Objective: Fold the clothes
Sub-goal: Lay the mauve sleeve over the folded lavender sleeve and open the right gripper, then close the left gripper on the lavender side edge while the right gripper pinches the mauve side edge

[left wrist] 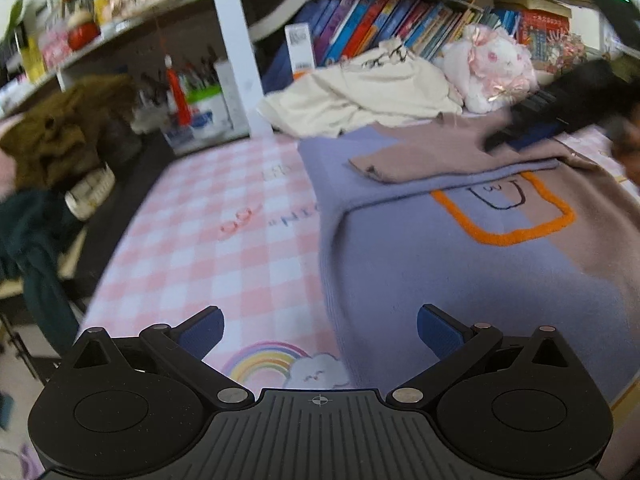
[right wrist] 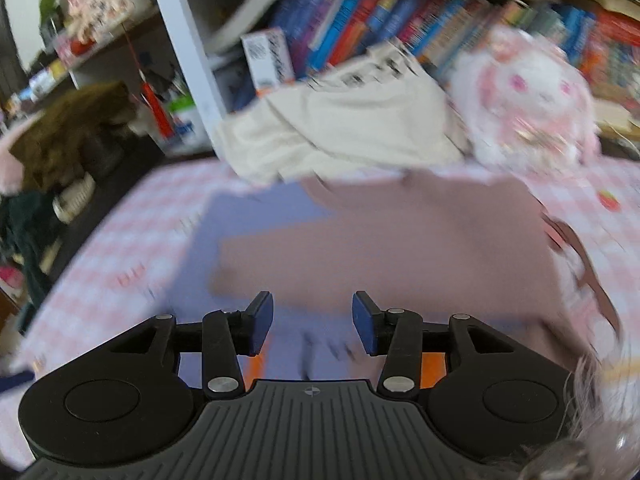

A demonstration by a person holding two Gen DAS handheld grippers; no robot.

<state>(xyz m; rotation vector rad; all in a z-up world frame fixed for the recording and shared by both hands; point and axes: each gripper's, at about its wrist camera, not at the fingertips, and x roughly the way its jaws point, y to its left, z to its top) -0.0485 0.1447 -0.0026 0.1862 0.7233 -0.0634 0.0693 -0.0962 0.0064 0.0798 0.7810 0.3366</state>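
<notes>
Home bedroom, crowded bookshelf [left wrist: 400, 20], plush bunny [left wrist: 492, 68], gingham bedsheet [left wrist: 208, 240]

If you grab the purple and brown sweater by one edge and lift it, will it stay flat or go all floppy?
Probably floppy: the sweater is soft knit, and its folded sleeve already drapes limp. It looks thick, so likely heavyish for cloth. On the checked sheet it would likely drag and bunch, not slide.
</notes>
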